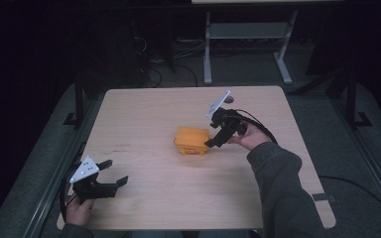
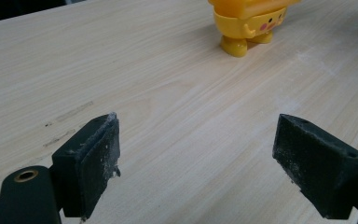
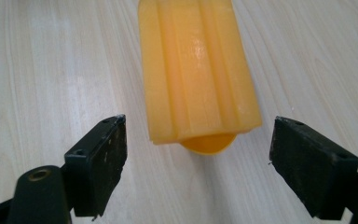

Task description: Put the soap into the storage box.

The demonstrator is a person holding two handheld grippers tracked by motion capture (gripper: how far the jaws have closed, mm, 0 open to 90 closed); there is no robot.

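Yellow toy (image 1: pixel 192 141) stands on table (image 1: pixel 144 114); right tool (image 1: pixel 217 139) gapes beside it, left tool (image 1: pixel 113 172) gapes apart.

no readable text, label, brand or number anywhere. just a small drawn face with pink cheeks on the yellow toy (image 2: pixel 251 21), no lettering with it. only faint dark scuffs on the wooden table (image 2: pixel 121 70), not writing.
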